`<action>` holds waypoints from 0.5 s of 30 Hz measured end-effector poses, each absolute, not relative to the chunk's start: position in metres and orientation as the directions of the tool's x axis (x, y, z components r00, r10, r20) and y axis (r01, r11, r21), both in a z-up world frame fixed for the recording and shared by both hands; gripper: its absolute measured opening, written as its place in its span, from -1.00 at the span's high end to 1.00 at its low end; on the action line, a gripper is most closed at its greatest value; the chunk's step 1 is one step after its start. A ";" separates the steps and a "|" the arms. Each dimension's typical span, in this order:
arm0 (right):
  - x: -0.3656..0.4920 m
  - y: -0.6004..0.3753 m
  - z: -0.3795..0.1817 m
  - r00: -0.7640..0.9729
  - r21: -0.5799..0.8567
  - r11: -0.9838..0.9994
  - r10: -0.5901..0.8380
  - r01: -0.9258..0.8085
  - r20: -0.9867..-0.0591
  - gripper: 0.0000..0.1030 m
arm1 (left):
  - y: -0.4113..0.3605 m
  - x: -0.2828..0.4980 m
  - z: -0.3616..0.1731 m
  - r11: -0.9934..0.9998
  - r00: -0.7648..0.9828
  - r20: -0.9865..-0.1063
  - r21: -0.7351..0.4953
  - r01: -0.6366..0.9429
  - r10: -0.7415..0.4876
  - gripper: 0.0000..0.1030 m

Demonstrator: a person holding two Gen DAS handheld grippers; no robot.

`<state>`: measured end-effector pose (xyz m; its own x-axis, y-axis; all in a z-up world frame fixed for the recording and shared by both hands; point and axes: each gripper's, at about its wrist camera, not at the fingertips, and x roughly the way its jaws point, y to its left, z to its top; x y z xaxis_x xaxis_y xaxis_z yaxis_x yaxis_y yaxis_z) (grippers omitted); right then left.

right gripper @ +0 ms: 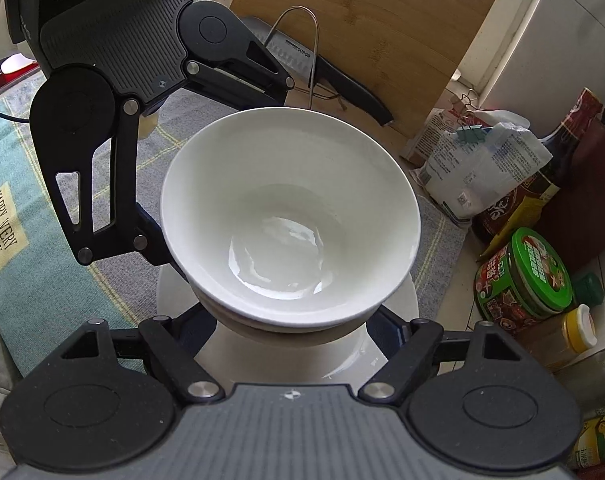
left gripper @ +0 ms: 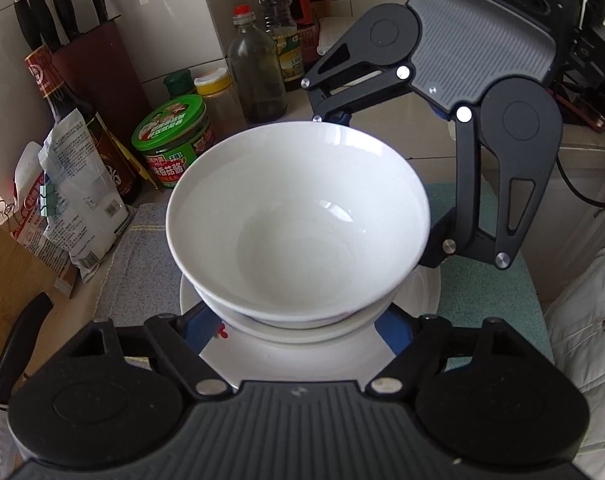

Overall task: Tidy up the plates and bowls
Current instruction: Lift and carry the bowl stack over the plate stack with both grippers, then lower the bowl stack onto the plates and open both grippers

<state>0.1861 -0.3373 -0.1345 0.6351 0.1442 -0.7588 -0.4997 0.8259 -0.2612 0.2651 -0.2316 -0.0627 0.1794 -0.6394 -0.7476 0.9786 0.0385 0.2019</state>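
A white bowl (left gripper: 298, 220) sits nested in a second white bowl (left gripper: 302, 326), on a white plate (left gripper: 286, 356) on a grey cloth. The same stack shows in the right wrist view: top bowl (right gripper: 290, 216), lower bowl (right gripper: 286, 326), plate (right gripper: 342, 356). My left gripper (left gripper: 302, 324) has its fingers spread around the near side of the stack; its fingertips are hidden under the bowls. My right gripper (right gripper: 290, 324) stands the same way on the opposite side. Each gripper shows in the other's view, the right one (left gripper: 386, 184) and the left one (right gripper: 218, 188), straddling the bowls.
A knife block (left gripper: 98, 64), sauce bottles (left gripper: 258, 68), a green-lidded jar (left gripper: 174, 140) and bagged goods (left gripper: 74, 200) crowd the counter's back. A cutting board (right gripper: 366, 28) and a knife (right gripper: 342, 84) lean behind. A teal cloth (right gripper: 30, 208) lies beside the grey cloth (left gripper: 138, 264).
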 end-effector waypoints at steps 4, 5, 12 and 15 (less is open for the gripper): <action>0.193 -0.342 -0.139 0.630 -0.253 0.831 0.144 -0.496 -0.763 -0.65 | -0.237 0.273 -0.065 0.041 0.173 -0.753 0.190 0.981 -0.635 -0.60; 0.194 -0.343 -0.139 0.630 -0.254 0.830 0.143 -0.496 -0.764 -0.65 | -0.238 0.274 -0.065 0.043 0.171 -0.754 0.187 0.981 -0.634 -0.60; 0.198 -0.350 -0.143 0.616 -0.239 0.837 0.141 -0.493 -0.775 -0.65 | -0.245 0.281 -0.068 0.052 0.160 -0.758 0.164 0.985 -0.633 -0.60; 0.199 -0.351 -0.144 0.617 -0.235 0.839 0.144 -0.491 -0.774 -0.65 | -0.245 0.284 -0.069 0.054 0.149 -0.759 0.149 0.987 -0.634 -0.60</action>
<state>0.1988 -0.3507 -0.1445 0.6170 0.1438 -0.7737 -0.4907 0.8389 -0.2354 0.2839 -0.2453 -0.0687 0.1492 -0.6338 -0.7590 0.9874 0.0542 0.1488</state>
